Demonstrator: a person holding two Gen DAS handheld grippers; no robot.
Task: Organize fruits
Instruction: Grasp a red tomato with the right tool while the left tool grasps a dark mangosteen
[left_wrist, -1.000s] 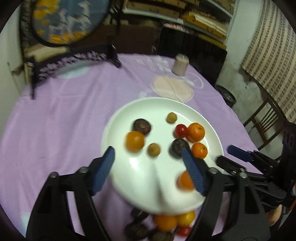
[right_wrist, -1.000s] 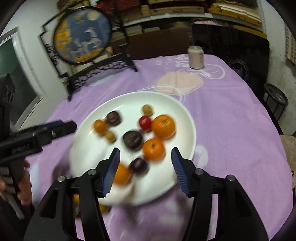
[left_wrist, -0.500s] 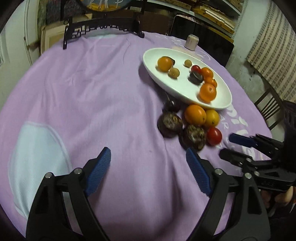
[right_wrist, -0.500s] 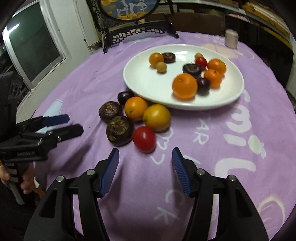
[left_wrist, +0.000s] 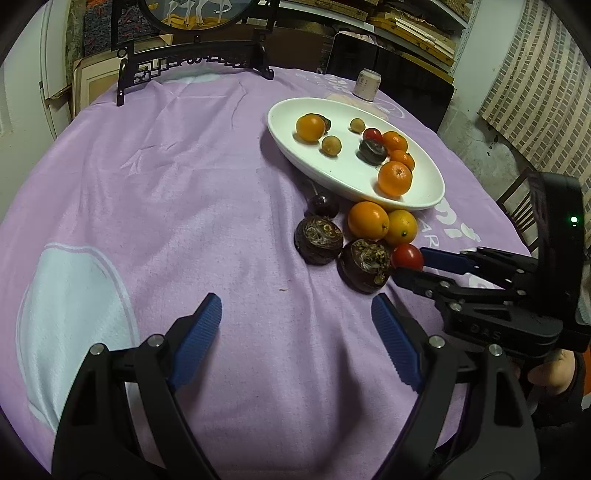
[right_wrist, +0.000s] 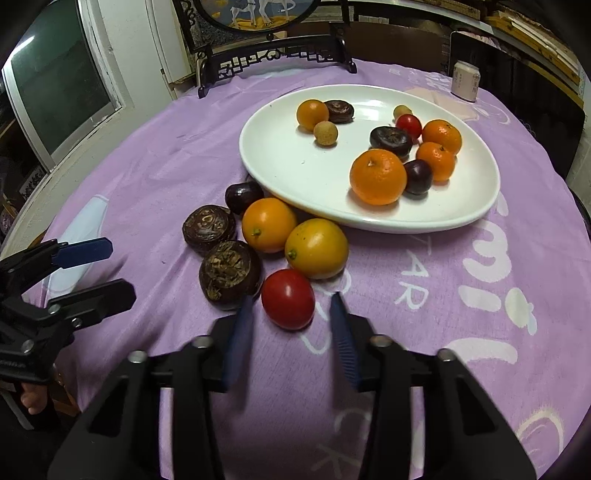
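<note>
A white plate (right_wrist: 288, 170) (left_wrist: 343, 177) holds several oranges, dark fruits, small tan fruits and a red tomato. Beside its near rim on the purple cloth lie a red tomato (right_wrist: 288, 298) (left_wrist: 407, 256), two oranges (right_wrist: 269, 224) (right_wrist: 317, 248), two brown ridged fruits (right_wrist: 229, 273) (right_wrist: 208, 228) and a dark plum (right_wrist: 242, 196). My right gripper (right_wrist: 291, 308) is open, its blue fingers on either side of the loose tomato, narrowing. My left gripper (left_wrist: 295, 314) is open and empty over bare cloth, left of the pile.
A black carved stand (left_wrist: 192, 66) with a round painted screen sits at the table's far edge. A small pale can (right_wrist: 465, 81) stands behind the plate. A wooden chair (left_wrist: 517, 199) is past the right edge. Window at far left (right_wrist: 55, 81).
The right gripper moved forward to the loose tomato and its fingers narrowed around it. The left gripper drew a little closer to the pile. One second ago both were above the plate.
</note>
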